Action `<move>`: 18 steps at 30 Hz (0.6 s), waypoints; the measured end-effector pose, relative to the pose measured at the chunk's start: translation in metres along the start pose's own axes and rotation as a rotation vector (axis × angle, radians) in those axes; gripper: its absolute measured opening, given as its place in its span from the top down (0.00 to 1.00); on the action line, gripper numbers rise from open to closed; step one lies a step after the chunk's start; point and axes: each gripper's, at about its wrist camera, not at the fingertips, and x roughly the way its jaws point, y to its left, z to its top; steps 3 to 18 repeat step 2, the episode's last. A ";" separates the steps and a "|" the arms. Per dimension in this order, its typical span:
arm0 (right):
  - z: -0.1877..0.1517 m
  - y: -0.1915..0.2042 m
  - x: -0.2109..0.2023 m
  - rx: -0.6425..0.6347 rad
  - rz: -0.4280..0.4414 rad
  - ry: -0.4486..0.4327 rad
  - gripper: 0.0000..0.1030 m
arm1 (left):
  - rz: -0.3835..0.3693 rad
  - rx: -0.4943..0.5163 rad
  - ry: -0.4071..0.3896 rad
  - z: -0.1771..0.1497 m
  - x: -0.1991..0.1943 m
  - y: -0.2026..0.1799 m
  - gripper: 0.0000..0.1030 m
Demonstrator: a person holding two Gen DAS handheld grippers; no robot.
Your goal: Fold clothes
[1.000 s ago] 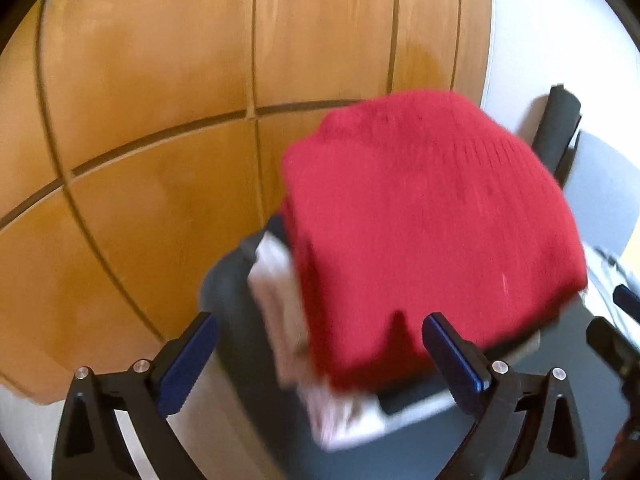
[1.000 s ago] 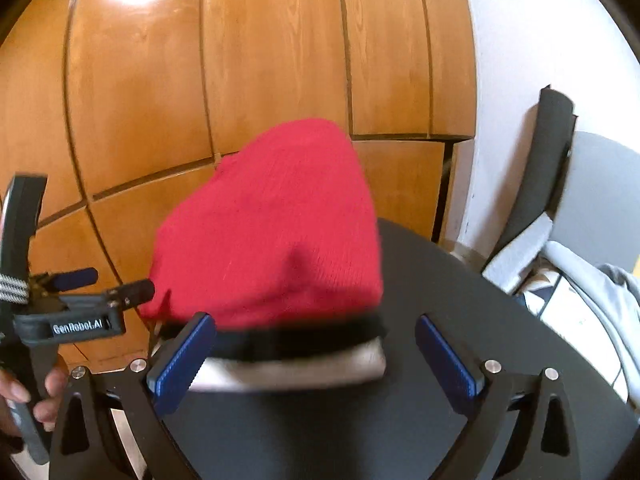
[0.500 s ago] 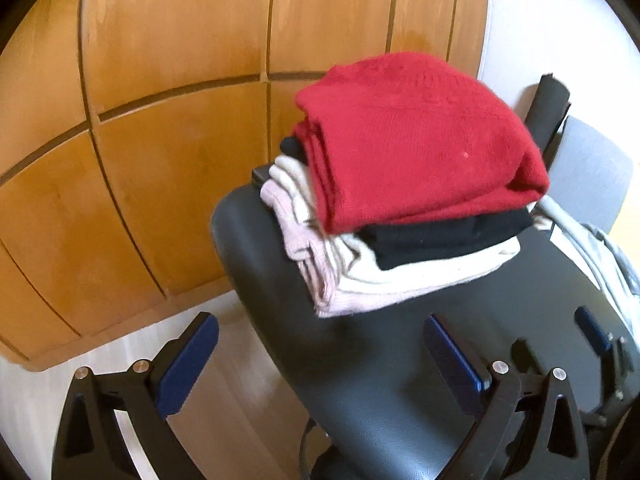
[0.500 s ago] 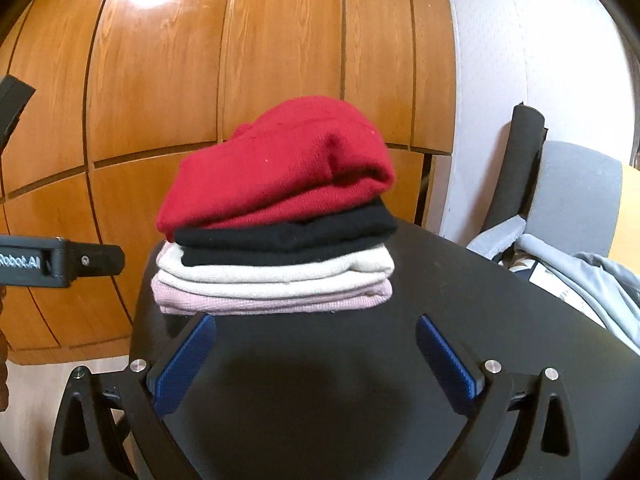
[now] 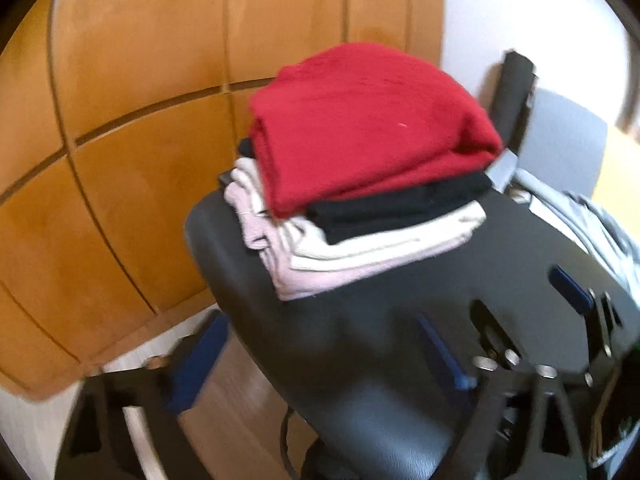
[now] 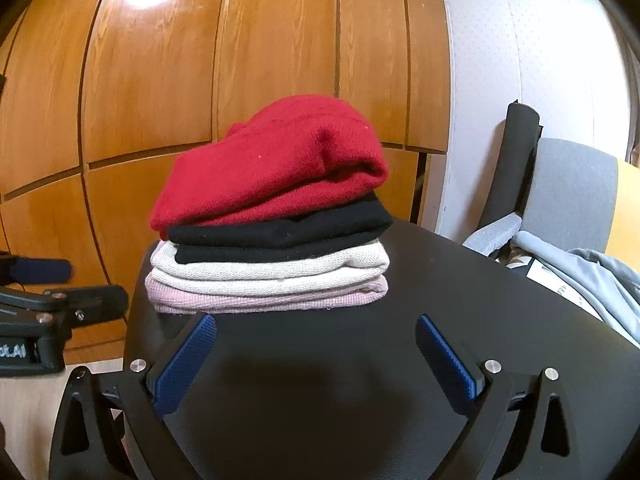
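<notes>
A folded red sweater (image 6: 276, 172) lies on top of a stack of folded clothes: a black one (image 6: 288, 236), a cream one (image 6: 276, 270) and a pink one (image 6: 264, 300) at the bottom. The stack sits at the far left corner of a black table (image 6: 360, 360). The red sweater (image 5: 368, 128) and the stack also show in the left wrist view. My right gripper (image 6: 316, 344) is open and empty, just in front of the stack. My left gripper (image 5: 320, 344) is open and empty, near the table's left edge (image 5: 224, 300), back from the stack.
A wood-panelled wall (image 6: 200, 80) stands behind the table. A grey chair (image 6: 572, 192) with a black armrest (image 6: 516, 160) is at the right, with a grey garment (image 6: 592, 276) lying on the table edge beside it. The other gripper (image 6: 48, 308) shows at the left.
Both grippers have pulled back from the stack, leaving the red sweater lying on top of it. The left gripper is still moving and its view is blurred.
</notes>
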 end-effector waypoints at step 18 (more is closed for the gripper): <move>0.000 -0.003 0.000 0.013 0.005 -0.001 0.00 | -0.008 0.020 0.010 -0.001 -0.003 -0.003 0.58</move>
